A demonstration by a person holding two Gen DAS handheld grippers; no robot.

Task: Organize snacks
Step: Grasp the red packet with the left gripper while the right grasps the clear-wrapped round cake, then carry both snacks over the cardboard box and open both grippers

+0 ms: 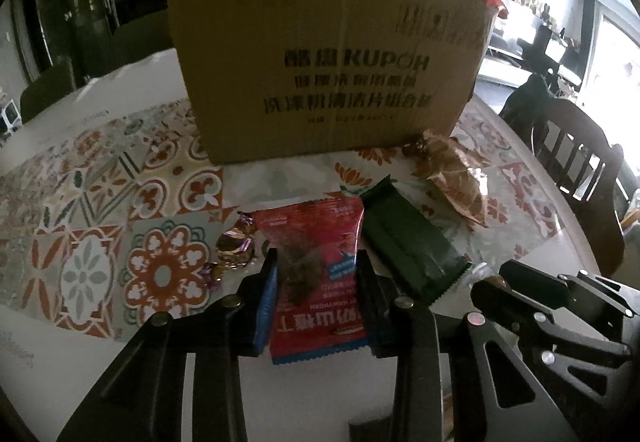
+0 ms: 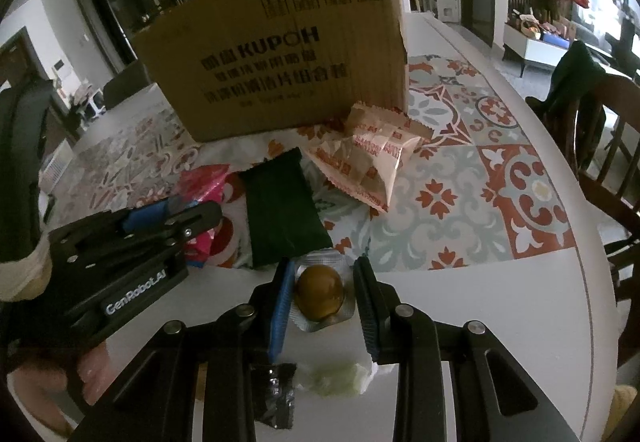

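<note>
My left gripper [image 1: 316, 266] is shut on a red snack packet [image 1: 320, 306] that lies on the table, blue pads pressing its two sides. The same packet [image 2: 204, 181] shows pink in the right wrist view, beside the left gripper [image 2: 180, 215]. My right gripper [image 2: 322, 270] is shut on a clear-wrapped brown egg [image 2: 320, 292] near the table's front. A dark green packet [image 1: 408, 242] [image 2: 280, 213] lies between the two grippers. The cardboard box [image 1: 328, 61] [image 2: 280, 53] stands upright behind them; its inside is hidden.
Beige snack packets [image 2: 368, 157] [image 1: 456, 177] lie at the box's right corner. A gold-wrapped candy [image 1: 236, 246] sits left of the red packet. A black wrapper [image 2: 276, 390] and a pale one [image 2: 340, 378] lie under my right gripper. Wooden chairs [image 2: 608, 145] stand past the round table's right edge.
</note>
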